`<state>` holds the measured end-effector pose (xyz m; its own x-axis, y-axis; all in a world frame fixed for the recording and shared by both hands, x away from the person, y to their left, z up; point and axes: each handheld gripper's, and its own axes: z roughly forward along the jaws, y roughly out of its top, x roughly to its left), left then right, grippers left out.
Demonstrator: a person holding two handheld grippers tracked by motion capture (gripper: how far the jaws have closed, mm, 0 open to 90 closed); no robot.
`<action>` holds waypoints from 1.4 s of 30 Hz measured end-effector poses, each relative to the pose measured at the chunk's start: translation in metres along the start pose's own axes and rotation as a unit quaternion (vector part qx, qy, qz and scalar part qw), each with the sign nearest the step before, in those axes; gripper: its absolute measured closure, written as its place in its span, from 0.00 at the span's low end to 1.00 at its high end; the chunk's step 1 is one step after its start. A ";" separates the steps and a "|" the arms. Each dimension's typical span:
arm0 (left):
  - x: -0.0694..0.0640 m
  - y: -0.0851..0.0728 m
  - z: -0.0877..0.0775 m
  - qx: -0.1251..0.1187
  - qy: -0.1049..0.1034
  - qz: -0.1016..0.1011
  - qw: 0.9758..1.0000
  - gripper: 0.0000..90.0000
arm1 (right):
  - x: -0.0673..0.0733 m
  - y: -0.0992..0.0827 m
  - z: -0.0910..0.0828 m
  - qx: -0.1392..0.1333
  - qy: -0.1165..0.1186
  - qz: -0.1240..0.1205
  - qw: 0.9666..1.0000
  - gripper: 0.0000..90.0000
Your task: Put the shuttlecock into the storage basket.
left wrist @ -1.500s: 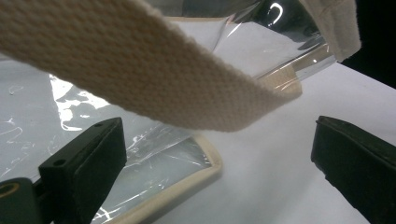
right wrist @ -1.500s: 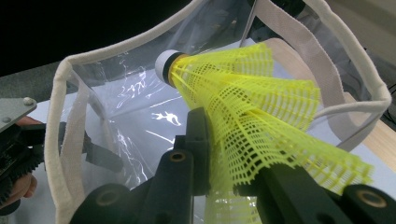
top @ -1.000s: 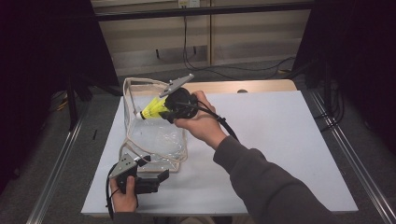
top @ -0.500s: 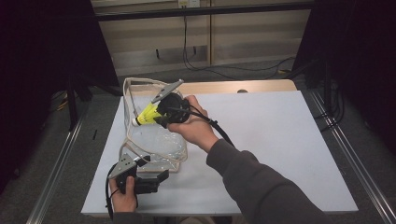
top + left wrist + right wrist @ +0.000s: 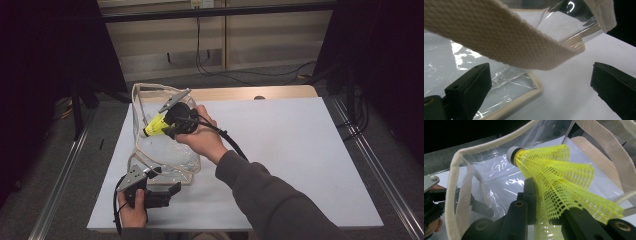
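Note:
A clear plastic bag (image 5: 167, 155) with beige webbing trim stands on the white table (image 5: 300, 150), its mouth turned up and toward the right. My right gripper (image 5: 169, 128) is shut on the skirt of a yellow shuttlecock (image 5: 156, 126), whose grey cork tip points into the bag's mouth. In the right gripper view, the shuttlecock (image 5: 554, 177) sits between the jaws of my right gripper (image 5: 549, 207), just inside the bag's rim (image 5: 456, 182). My left gripper (image 5: 167, 192) rests open at the bag's near corner. In the left gripper view, a beige strap (image 5: 499, 42) crosses above the spread jaws of my left gripper (image 5: 541, 82).
A wooden strip (image 5: 240, 93) runs along the table's far edge. Metal rails (image 5: 372, 160) flank both sides. Cables (image 5: 215, 65) lie on the floor behind. The table's right half offers open room.
My right hand has carried the shuttlecock a little left and down, closer into the bag's mouth. The left gripper has stayed put.

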<state>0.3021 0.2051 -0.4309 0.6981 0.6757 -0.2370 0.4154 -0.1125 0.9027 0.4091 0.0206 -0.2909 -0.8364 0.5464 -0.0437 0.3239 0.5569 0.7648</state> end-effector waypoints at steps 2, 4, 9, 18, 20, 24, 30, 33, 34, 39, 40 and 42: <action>0.000 0.000 0.000 0.000 -0.001 -0.001 1.000 0.04 | 0.000 0.000 0.002 0.001 0.000 0.000 1.000 0.89; -0.001 0.000 0.001 -0.001 0.000 -0.002 1.000 0.04 | 0.001 0.000 0.004 0.003 -0.001 0.003 1.000 0.89; 0.000 0.000 0.000 0.000 0.000 0.000 1.000 0.04 | 0.002 0.000 0.010 0.006 0.002 0.003 1.000 0.89; 0.000 0.000 0.000 0.003 -0.004 -0.001 1.000 0.04 | 0.001 -0.001 0.018 0.013 0.000 0.008 1.000 0.89; -0.001 0.000 0.001 0.000 -0.002 -0.002 1.000 0.04 | 0.001 -0.001 0.019 0.013 0.001 0.009 1.000 0.89; -0.001 0.000 0.001 -0.001 -0.002 -0.002 1.000 0.04 | 0.001 -0.001 0.022 0.016 0.002 0.009 1.000 0.89; 0.000 -0.001 0.001 -0.001 -0.001 -0.003 1.000 0.04 | 0.003 0.000 0.028 0.020 0.002 0.005 1.000 0.89; 0.001 -0.001 0.000 0.001 -0.001 -0.001 1.000 0.04 | 0.004 0.002 0.030 0.023 0.002 0.004 1.000 0.89; 0.001 -0.001 0.000 0.001 -0.001 -0.001 1.000 0.04 | 0.005 0.002 0.031 0.025 0.001 0.004 1.000 0.89; 0.001 -0.001 0.000 0.001 -0.001 -0.001 1.000 0.04 | 0.007 0.002 0.035 0.028 0.001 0.005 1.000 0.89; 0.001 -0.001 0.000 0.000 -0.002 -0.001 1.000 0.04 | 0.007 0.002 0.036 0.029 0.002 0.006 1.000 0.89; 0.001 -0.001 0.000 0.000 -0.002 -0.001 1.000 0.04 | 0.007 0.002 0.037 0.030 0.001 0.005 1.000 0.89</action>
<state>0.3022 0.2055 -0.4318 0.6989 0.6734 -0.2409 0.4176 -0.1108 0.9018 0.4201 0.0489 -0.3142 -0.8344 0.5501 -0.0349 0.3579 0.5888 0.7247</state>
